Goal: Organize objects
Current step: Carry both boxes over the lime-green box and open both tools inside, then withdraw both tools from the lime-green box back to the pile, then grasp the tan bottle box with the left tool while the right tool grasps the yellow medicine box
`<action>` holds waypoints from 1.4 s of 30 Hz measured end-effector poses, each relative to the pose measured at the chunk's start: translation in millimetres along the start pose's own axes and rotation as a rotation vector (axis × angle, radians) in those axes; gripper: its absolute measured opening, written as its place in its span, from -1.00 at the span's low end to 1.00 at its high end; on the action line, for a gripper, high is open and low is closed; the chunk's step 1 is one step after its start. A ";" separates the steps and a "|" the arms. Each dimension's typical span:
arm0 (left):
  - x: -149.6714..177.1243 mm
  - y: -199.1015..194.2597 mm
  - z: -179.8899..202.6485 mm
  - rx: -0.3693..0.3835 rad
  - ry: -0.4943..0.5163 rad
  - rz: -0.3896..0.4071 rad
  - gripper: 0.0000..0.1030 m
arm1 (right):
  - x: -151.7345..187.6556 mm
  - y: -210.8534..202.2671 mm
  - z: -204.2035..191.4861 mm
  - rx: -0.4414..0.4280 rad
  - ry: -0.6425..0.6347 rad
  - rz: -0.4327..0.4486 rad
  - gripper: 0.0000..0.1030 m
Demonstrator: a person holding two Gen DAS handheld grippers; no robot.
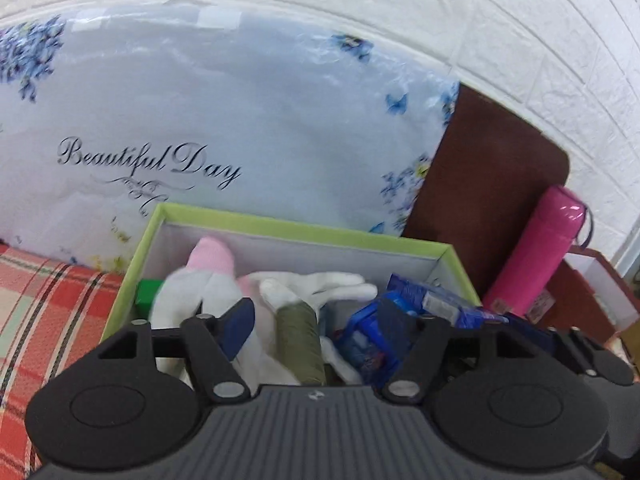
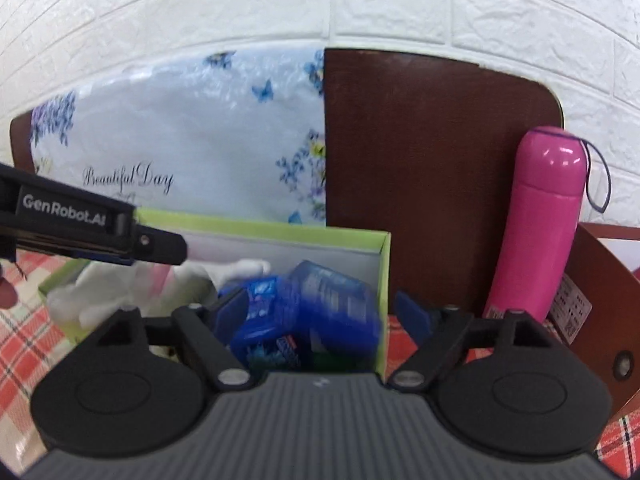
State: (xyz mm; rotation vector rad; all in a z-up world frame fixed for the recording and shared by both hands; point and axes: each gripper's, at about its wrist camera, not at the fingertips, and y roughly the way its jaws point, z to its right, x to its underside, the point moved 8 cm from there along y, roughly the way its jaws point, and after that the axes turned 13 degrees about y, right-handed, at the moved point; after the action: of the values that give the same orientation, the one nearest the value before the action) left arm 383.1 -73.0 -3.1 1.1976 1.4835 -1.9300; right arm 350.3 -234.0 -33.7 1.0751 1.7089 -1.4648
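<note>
With both the left tongs [image 1: 316, 320] and right tongs [image 2: 324, 308] released and empty over the filled green box [image 1: 304, 228], the pink flask [image 2: 540, 220] seemingly came next.

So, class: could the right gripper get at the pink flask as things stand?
Probably yes: the right gripper is open and empty, and the pink flask stands clear outside the box, nothing in front.

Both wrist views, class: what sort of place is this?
Probably a bedroom, on a bed: a plaid sheet, a packaged pillow printed "Beautiful Day" leaning on a dark headboard, and a white brick-pattern wall behind.
</note>
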 end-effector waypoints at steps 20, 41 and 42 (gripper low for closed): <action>42.4 -102.9 32.3 -0.047 0.036 -0.026 0.42 | 17.6 -118.8 -5.0 -0.043 0.097 0.079 1.00; 167.3 -141.1 -11.7 -0.101 -0.122 -0.140 0.45 | 138.0 -115.1 -50.7 -0.037 0.085 -0.163 0.88; 166.2 -141.6 -12.2 -0.096 -0.122 -0.135 0.45 | 137.5 -108.5 -54.6 -0.041 0.090 -0.170 0.85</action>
State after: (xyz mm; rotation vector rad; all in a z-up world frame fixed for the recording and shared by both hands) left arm 191.2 13.6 -62.1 0.9427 1.6082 -1.9565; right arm 192.8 -161.1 -93.1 1.0087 1.9263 -1.4975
